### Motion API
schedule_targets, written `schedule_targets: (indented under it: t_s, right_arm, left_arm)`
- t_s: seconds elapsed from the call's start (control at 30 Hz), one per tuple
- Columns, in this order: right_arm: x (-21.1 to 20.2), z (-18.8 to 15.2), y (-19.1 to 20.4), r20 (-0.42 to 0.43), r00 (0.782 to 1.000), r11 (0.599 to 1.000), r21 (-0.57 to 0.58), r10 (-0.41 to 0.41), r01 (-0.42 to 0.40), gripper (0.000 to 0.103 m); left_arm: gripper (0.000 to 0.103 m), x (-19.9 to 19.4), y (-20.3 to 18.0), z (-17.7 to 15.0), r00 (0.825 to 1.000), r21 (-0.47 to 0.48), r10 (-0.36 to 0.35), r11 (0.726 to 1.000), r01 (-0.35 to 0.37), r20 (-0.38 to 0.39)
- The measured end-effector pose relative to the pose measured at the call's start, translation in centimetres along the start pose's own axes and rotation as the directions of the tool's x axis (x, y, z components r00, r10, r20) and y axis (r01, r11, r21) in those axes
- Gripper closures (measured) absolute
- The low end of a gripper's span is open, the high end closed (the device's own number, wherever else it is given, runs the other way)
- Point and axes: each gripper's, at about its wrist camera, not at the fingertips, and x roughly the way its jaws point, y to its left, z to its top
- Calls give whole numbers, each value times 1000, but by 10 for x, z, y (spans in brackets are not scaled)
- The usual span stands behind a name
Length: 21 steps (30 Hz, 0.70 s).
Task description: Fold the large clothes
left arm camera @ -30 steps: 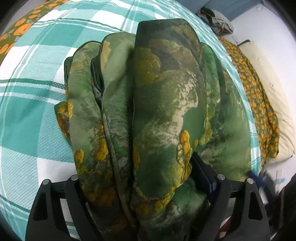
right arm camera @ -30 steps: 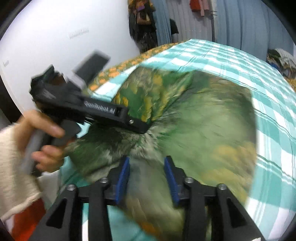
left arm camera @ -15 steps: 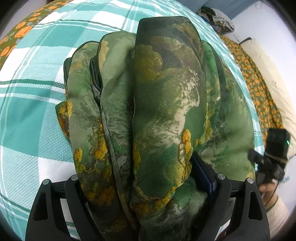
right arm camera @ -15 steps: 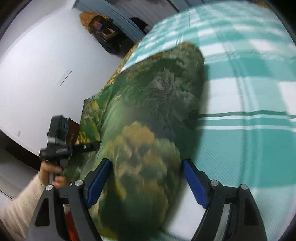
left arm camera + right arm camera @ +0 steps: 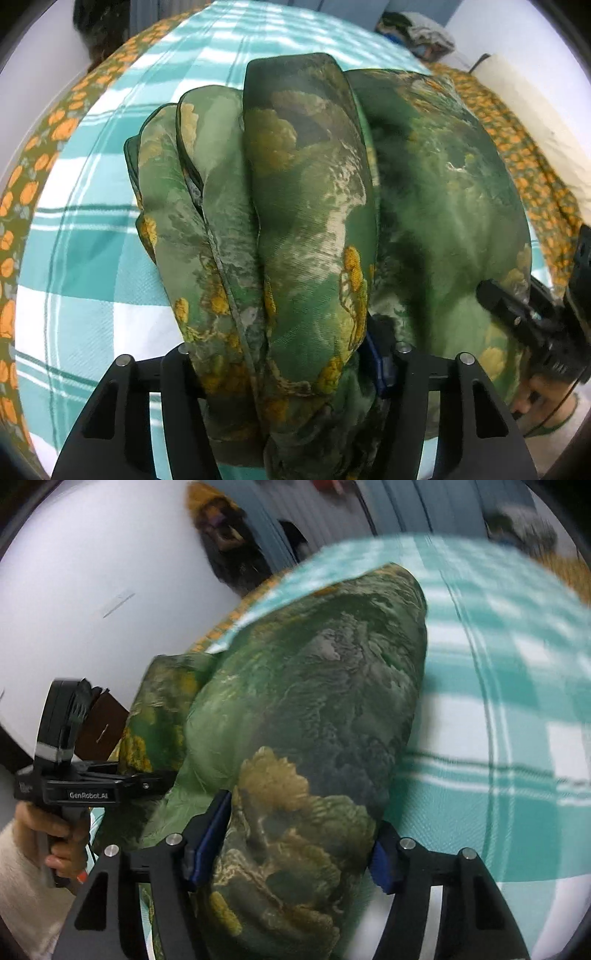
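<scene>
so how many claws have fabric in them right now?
2. The left claw grips the bunched green garment; the right claw grips another part of it. Both have just been closing on it.

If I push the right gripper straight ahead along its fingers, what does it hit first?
The green patterned garment itself: a thick fold already sits between the right gripper fingers, which have just been closing. Beyond lies the teal checked bedspread; depth is unclear.

The left claw [image 5: 284, 354] has just been closing and grips thick bunched folds of green-and-yellow printed cloth [image 5: 306, 206] rising toward twelve o'clock over the teal plaid bed [image 5: 85, 266]. The right claw [image 5: 532, 314] enters at four o'clock.
</scene>
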Motion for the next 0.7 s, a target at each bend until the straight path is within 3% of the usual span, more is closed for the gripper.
schedule_targets:
  t_s: [0.17,0.4,0.57,0.63,0.7]
  right_arm:
    - [-45,15,5,122,992,999,-37,6,-1,37]
    - [-52,70,-53,185,983,1000,3,-1,1,37]
    - [-15,79,-104,103,995,996,94,-5,-5,37]
    - [11,73,-123,23,1000,991,137,-9,6,37]
    - [26,63,-137,-26,999,983,183,-19,24,35]
  left_arm:
    - [43,-20,-27,29,997,27,-44,999,42,67]
    - [43,3,-50,96,989,50,-83,996,77,123]
    - [39,78,-35,109,991,-19,-132,991,133,15]
    - [29,107,-22,105,994,-52,-112,992,111,-18]
    - [19,111,-8,97,984,-97,-173,980,176,33]
